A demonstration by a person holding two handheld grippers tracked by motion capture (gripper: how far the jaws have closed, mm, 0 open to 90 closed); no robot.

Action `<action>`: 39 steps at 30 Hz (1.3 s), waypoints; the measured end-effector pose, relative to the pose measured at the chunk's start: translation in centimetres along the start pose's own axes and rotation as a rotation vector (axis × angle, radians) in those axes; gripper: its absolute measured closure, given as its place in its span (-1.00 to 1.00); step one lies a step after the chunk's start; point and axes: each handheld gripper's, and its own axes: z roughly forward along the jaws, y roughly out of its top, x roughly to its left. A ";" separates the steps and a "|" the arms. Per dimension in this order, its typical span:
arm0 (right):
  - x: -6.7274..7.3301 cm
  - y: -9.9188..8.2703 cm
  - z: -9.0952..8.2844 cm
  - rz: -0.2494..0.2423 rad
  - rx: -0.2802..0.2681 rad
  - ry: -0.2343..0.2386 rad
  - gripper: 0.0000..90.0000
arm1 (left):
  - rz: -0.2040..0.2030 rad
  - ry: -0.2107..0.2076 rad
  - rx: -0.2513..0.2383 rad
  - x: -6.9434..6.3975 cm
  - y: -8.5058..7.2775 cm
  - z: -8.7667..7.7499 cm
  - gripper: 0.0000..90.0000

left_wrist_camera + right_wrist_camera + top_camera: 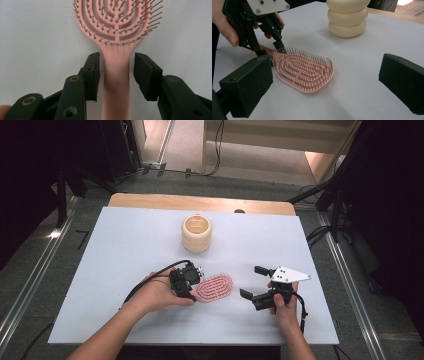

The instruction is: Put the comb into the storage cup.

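Left gripper view: the left hand-held gripper (pixel 117 75) straddles the handle of the pink oval plastic hairbrush (pixel 117 37), pads just clear of it on both sides, gripping nothing. The brush lies bristles-up on the white worktop (pixel 125 250). In the high view, the right hand-held gripper (pixel 252 282) hovers just right of the brush, jaws spread wide and empty. A cream ribbed round holder (pixel 196 233) stands farther back.

the pink hairbrush (pixel 304 72) is showing smooth matt plastic; the cream ribbed holder (pixel 196 233) is looking satin-smooth; the table (pixel 125 250) is appearing matt.
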 end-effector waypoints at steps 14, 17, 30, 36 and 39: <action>0.0 -0.1 0.3 0.006 0.008 0.006 -1.00 | 0.008 0.034 0.037 -0.3 1.0 0.3 0.43; 0.1 -0.1 0.4 0.000 0.010 0.008 -1.00 | -0.002 0.044 0.040 -0.4 1.0 0.3 0.49; -0.1 -0.1 0.2 0.010 0.010 0.004 -1.00 | -0.037 0.019 0.029 0.1 1.0 0.2 0.57; -0.1 -0.2 0.2 0.012 0.009 0.004 -1.00 | -0.035 0.022 0.009 0.1 0.7 0.2 0.58; -0.2 -0.1 0.1 0.017 0.004 0.002 -1.00 | -0.042 0.028 -0.012 0.1 0.5 0.1 0.58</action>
